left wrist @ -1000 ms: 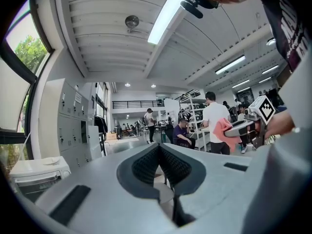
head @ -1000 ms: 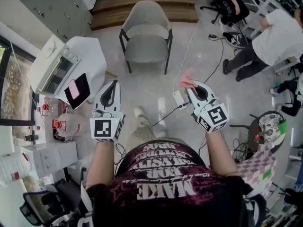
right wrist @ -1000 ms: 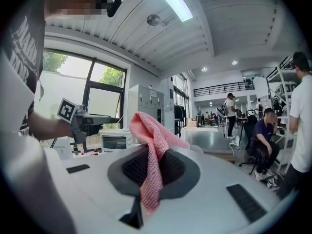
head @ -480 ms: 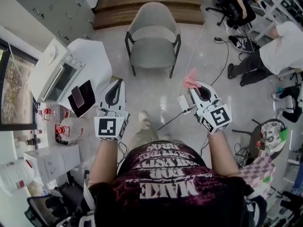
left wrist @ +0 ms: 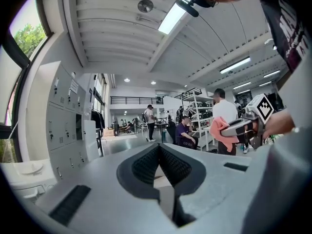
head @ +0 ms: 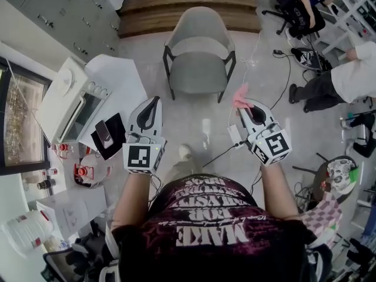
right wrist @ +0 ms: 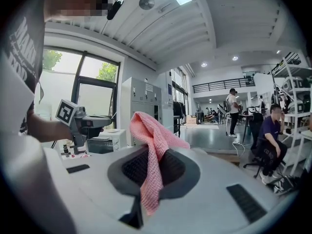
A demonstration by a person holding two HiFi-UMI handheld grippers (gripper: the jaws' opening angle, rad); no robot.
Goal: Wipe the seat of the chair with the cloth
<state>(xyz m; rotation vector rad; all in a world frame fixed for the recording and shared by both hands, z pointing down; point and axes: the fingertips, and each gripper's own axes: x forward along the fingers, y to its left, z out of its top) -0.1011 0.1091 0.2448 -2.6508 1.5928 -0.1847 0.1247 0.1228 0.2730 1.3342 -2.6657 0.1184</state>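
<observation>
Floor: chair faces person; cloth juts forward from right gripper.

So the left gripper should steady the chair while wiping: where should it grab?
Probably the top rim of the wraparound arm of the chair, on the side nearer the left gripper, coming down from above with jaws opened: that rim looks thin and upright, and the seat is left free for the cloth in the right gripper.
</observation>
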